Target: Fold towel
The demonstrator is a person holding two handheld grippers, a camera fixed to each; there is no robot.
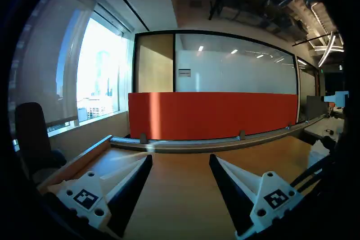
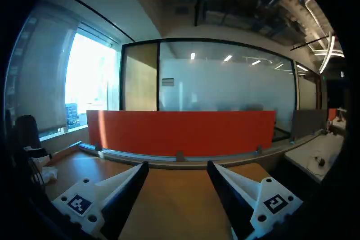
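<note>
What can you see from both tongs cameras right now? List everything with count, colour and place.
desk: one, brown wood, beneath both tongs
divider panel: one, orange, upright along the desk's far edge
rail: one, grey metal, at the panel's foot
glass wall: one, frosted white, behind the panel
window: one, bright, far left
chair: one, dark, left of the desk
side desk: one, white, to the right
crumpled item: one, white, desk's left edge; too small to identify
left tongs: one pair, white and black, open, nothing held
right tongs: one pair, white and black, open, nothing held
</note>
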